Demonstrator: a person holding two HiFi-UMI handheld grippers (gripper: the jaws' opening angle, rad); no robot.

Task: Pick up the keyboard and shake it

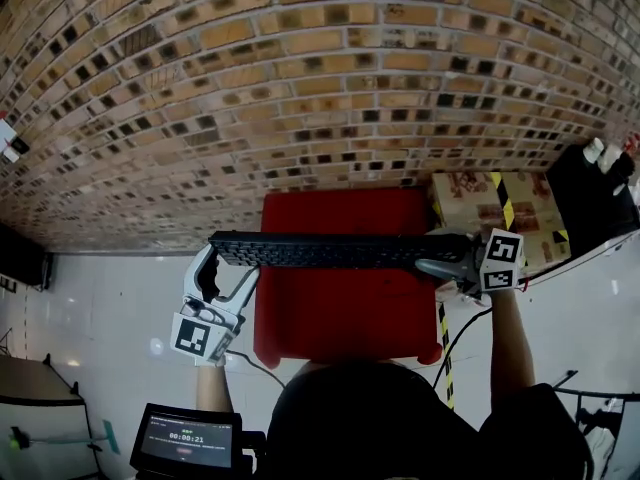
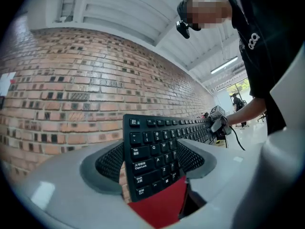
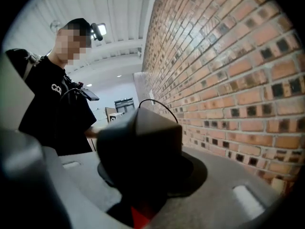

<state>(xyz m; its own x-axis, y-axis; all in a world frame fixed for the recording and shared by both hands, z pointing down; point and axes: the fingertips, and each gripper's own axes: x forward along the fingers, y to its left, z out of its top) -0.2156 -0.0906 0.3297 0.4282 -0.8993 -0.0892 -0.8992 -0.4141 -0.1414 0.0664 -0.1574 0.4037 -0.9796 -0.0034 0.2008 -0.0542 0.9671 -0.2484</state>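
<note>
A: Where is the keyboard point(image 1: 340, 250) hanging?
B: I'm holding it above the red surface point(image 1: 340, 323), left gripper point(image 1: 228, 265) and right gripper point(image 1: 442, 259) fingers clamping its ends; brick wall point(image 1: 300, 88) far, floor point(image 1: 110, 308) lying open left.

Brick-wall room, white floor.
Brick wall point(image 1: 300, 68) fills the far side, white tiled floor point(image 1: 110, 298) below it. Red table point(image 1: 345, 313) stands against the wall, a cardboard box point(image 1: 470, 208) with yellow-black tape just beside it. White ceiling point(image 2: 124, 13), strip light point(image 2: 226, 65) on.
</note>
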